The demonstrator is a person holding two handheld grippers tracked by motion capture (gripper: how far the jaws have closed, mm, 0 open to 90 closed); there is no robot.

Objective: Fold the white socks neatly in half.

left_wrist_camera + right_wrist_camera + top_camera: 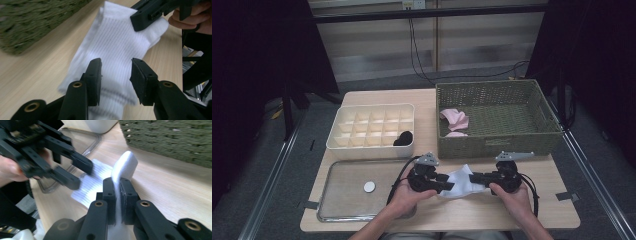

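White ribbed sock [460, 181] lies on the pale wooden table [532, 205], at its near edge, just in front of the green woven basket [497, 112]. It is stretched between the two claws, long axis running left to right across the table.

Right claw [117, 195]: jaws pinched tight on one end of the sock, fabric standing up in a fold between the pads. Firm hold.

Left claw [116, 75]: jaws apart, straddling the other end of the sock; in the left gripper view the ribbed cloth passes under and between the pads, neither pressing on it. No grip here.

Key relation: the sock's free end lies directly ahead of and below the left claw, its length leading away toward the right claw. The left hand is the nearer one to that loose end, so any re-grasp or fold likely starts there, while the right anchors.

Elsewhere: white divided organiser [372, 125] with a dark rolled item [403, 138] in one corner cell; pink cloth [455, 120] inside the basket; clear tray [342, 195] at near left.
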